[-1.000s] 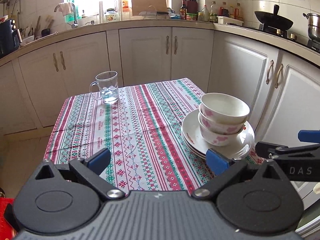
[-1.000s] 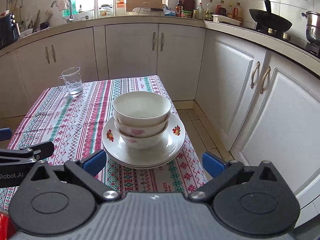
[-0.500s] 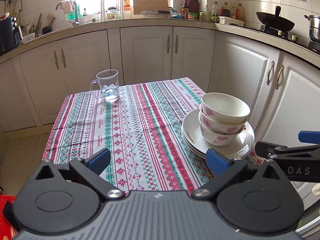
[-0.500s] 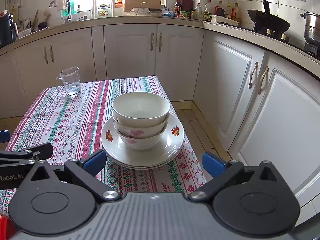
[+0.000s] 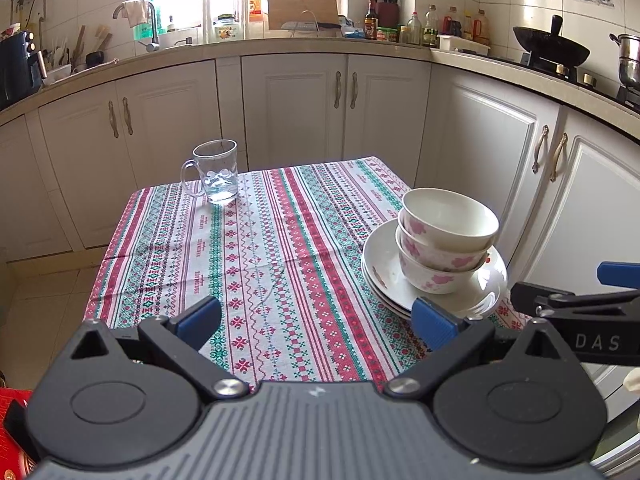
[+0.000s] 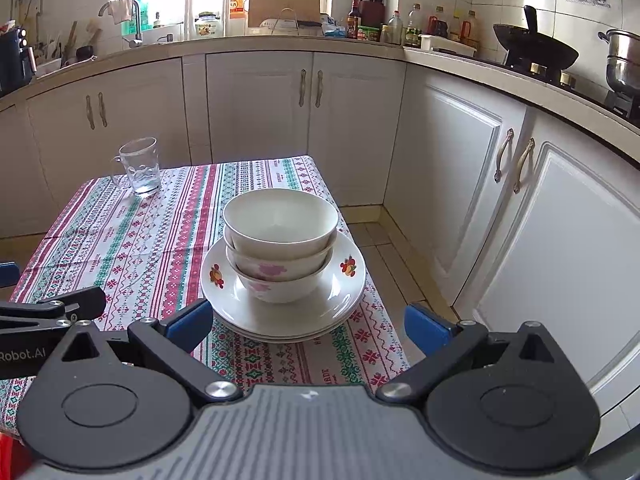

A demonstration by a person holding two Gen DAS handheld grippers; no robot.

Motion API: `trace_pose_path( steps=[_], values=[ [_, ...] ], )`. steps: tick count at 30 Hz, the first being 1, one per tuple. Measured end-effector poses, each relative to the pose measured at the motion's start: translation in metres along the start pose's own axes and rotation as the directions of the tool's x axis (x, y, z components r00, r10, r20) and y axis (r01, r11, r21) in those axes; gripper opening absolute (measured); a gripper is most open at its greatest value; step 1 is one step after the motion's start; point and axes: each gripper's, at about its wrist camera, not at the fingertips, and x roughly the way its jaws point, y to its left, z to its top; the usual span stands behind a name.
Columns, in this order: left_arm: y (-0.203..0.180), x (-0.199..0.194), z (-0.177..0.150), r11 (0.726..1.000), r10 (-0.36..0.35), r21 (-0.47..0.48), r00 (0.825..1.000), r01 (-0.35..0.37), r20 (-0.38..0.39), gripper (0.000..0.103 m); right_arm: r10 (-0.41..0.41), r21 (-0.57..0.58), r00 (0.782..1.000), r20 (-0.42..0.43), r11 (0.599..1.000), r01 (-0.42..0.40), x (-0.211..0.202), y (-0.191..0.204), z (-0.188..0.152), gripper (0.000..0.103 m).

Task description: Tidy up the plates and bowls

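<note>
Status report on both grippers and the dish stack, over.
Left gripper open, empty. Right gripper open, empty, facing the stack. Bowls nested on stacked plates, near table edge. Glass mug far corner, not obstructing.

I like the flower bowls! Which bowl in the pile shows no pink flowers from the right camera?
The plain white top bowl. In that view its side looks bare, while the two white bowls nested beneath it show pink flowers.

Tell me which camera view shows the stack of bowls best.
The right wrist view: the stack of bowls sits near centre, seen head-on, with the top bowl's inside visible and the plates under it. The left wrist view shows the stack off to the right, from the side, with more of the pink flower pattern.
</note>
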Motion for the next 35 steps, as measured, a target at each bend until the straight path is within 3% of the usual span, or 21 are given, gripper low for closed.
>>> trace_pose_path(
  steps=[35],
  values=[
    [0.0003, 0.0023, -0.0009, 1.0, -0.006, -0.012, 1.0, 0.006, -0.011, 0.101, -0.023, -0.011, 1.0, 0.003, 1.0, 0.023, -0.0016, 0.0013, 0.0004, 0.103]
  ],
)
